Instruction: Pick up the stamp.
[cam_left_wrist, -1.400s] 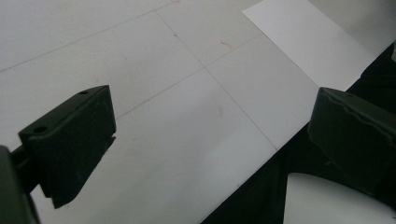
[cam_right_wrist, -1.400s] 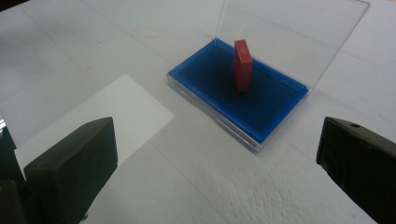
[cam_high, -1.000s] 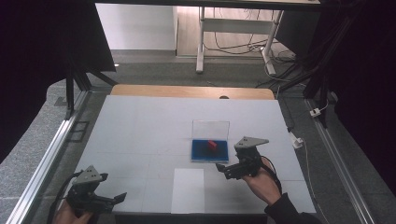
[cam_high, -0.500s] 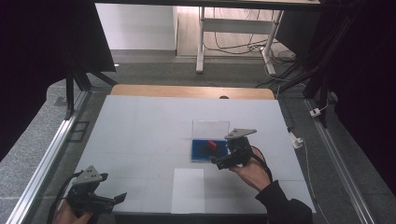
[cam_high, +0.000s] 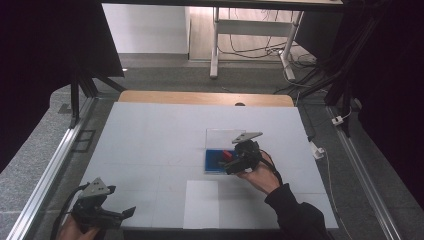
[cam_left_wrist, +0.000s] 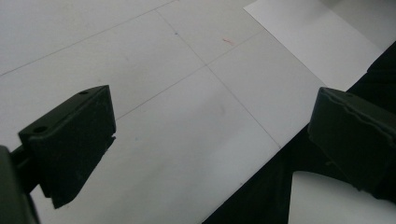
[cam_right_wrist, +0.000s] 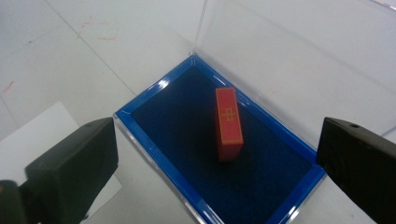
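Black jaws of the right gripper (cam_right_wrist: 215, 163) stand wide apart and hold nothing, poised over a small red block (cam_right_wrist: 229, 122) as though lined up to close on it from either side. From the high view the right gripper (cam_high: 240, 159) hangs just above the block (cam_high: 226, 155), with the person's hand behind it. That block lies on the dark blue lining of a shallow blue tray (cam_right_wrist: 154, 95), a little off its middle, touching no wall, which leaves room for a jaw on each flank. A clear lid (cam_right_wrist: 299, 51) stands raised at the tray's far edge, out of the way of a reach from the near side. A white sheet of paper (cam_high: 201, 204) lies on the tabletop (cam_high: 150, 135) near the tray, toward the person. Well apart, at the near left corner, the left gripper (cam_high: 102, 212) rests low with its jaws spread and empty, looking idle for now.
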